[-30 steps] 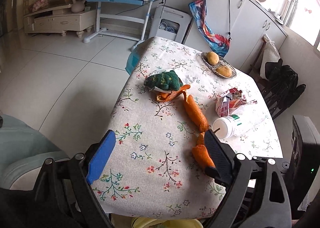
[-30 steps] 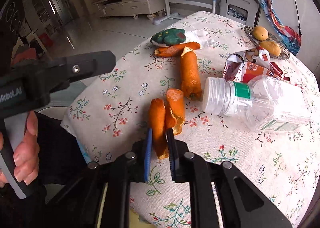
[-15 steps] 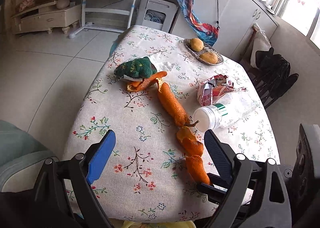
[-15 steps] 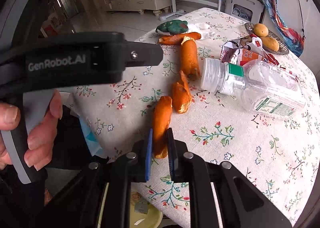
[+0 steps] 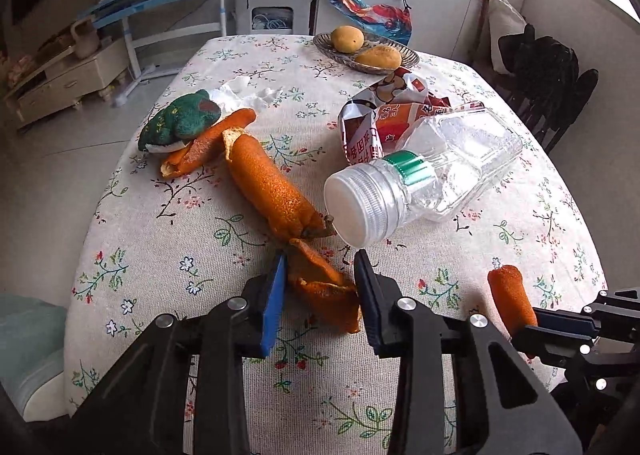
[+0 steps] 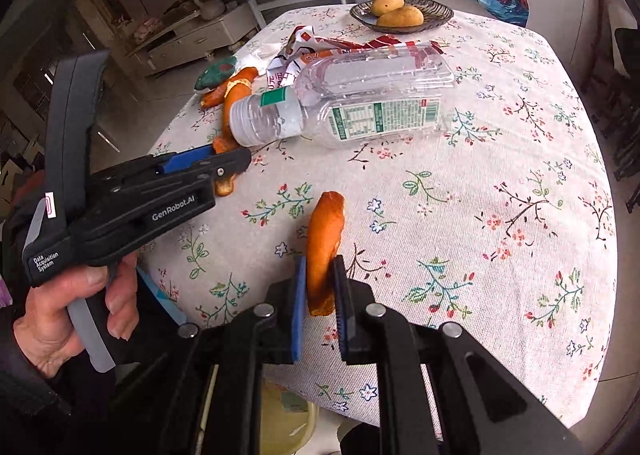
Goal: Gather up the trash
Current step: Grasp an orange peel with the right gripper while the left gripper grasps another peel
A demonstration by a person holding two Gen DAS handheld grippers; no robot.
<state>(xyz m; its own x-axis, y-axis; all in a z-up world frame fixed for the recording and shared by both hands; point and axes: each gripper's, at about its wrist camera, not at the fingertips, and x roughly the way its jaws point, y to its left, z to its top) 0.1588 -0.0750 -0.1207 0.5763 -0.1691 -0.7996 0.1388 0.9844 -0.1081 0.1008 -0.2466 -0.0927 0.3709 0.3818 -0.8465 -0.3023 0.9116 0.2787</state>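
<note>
Orange peel [image 6: 322,251] end behind right gripper [image 6: 320,287]

1. Left gripper [image 5: 320,267]: pointing steeply downward, jaws closing, a torn orange peel piece [image 5: 320,283] lying between the pads.
2. Right gripper [image 6: 320,275]: pointing steeply downward, pads clamping a curled orange peel strip [image 6: 324,239].
3. Left hand [image 6: 68,315]: wrapping the left gripper's handle, fingers curling around the trigger.
</note>
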